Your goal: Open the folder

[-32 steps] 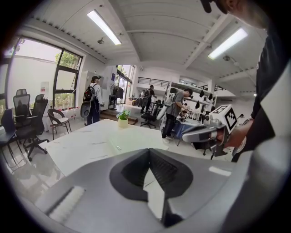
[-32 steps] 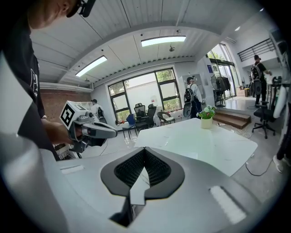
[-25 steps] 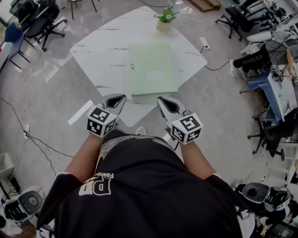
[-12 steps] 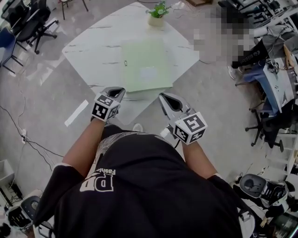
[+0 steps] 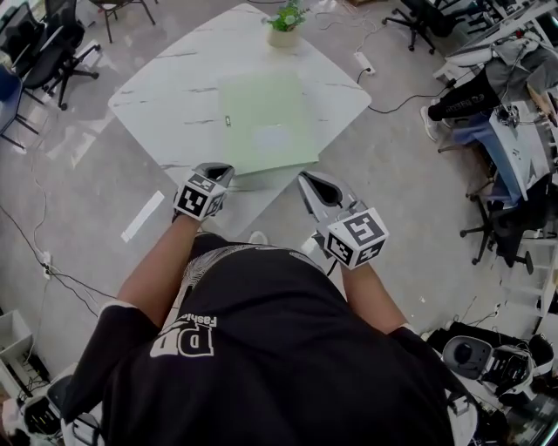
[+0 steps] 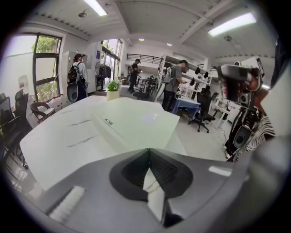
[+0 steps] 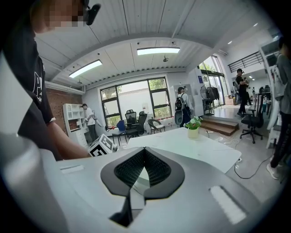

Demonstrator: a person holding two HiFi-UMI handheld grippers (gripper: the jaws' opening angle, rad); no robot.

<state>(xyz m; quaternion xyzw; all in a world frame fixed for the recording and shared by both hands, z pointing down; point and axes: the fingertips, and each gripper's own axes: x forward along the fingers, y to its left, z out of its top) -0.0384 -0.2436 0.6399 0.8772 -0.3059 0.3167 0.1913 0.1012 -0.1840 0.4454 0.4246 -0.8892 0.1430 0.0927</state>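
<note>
A pale green folder (image 5: 263, 122) lies shut and flat on the white marble table (image 5: 166, 96); in the left gripper view the folder (image 6: 138, 119) sits just ahead of the jaws. My left gripper (image 5: 221, 168) hovers at the table's near corner, shut, with nothing in it. My right gripper (image 5: 306, 179) is held beside it, off the table's near edge over the floor, also shut and holding nothing. Both sets of jaws meet at the tips in the gripper views (image 6: 148, 150) (image 7: 144, 149). Neither gripper touches the folder.
A small potted plant (image 5: 283, 24) stands at the table's far corner. Office chairs (image 5: 52, 52) stand at the left, with desks and more chairs (image 5: 506, 131) at the right. A power strip (image 5: 364, 61) and cables lie on the floor. People (image 6: 77, 77) stand in the background.
The table and folder have slid left in the head view. My left gripper has moved forward to the table's near corner; the right one has held its place.
</note>
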